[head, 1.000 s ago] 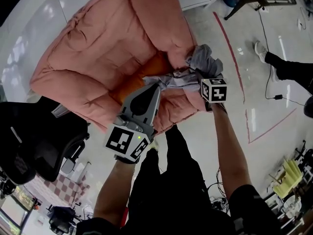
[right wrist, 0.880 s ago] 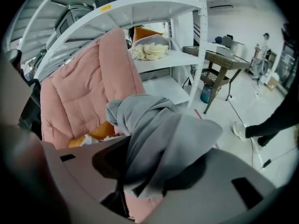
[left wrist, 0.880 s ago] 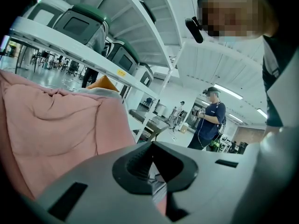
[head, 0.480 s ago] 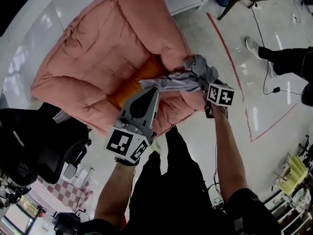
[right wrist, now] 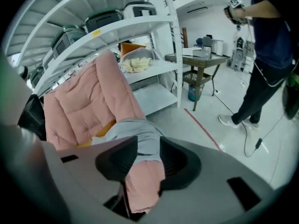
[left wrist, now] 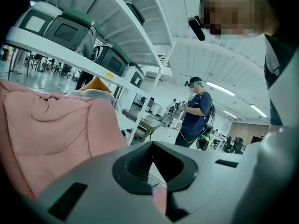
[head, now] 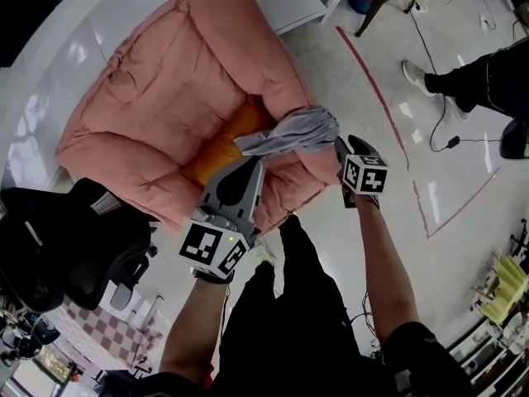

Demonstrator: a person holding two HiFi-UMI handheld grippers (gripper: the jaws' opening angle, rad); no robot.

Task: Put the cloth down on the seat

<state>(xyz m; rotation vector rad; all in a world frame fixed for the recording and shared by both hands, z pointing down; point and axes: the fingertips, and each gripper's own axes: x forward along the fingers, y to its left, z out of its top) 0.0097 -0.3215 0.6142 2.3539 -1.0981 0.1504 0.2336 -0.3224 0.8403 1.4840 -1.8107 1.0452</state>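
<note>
A grey cloth (head: 293, 131) lies draped over the pink armchair's (head: 165, 98) near armrest, beside the orange seat cushion (head: 227, 139). My left gripper (head: 254, 164) has its tips at the cloth's left end. In the left gripper view its jaws (left wrist: 156, 171) are closed together, with a thin grey strip pinched between them. My right gripper (head: 340, 149) hangs just right of the cloth and does not touch it. Its jaws have just been closing. In the right gripper view the right gripper (right wrist: 147, 160) still shows a gap, with nothing pressed between the pads. The cloth (right wrist: 135, 132) lies beyond it.
White shelving (right wrist: 140, 27) with green-lidded bins stands behind the armchair. A black office chair (head: 74, 238) sits at the left. A person in dark clothes (head: 488, 81) stands at the right, near a red floor line (head: 376, 89) and a cable. A small table (right wrist: 198, 59) stands by the shelving.
The right gripper let go of the cloth and drew back to the right. The bunched cloth dropped from it and now lies flatter across the armrest. The left gripper stayed at the cloth's end.
</note>
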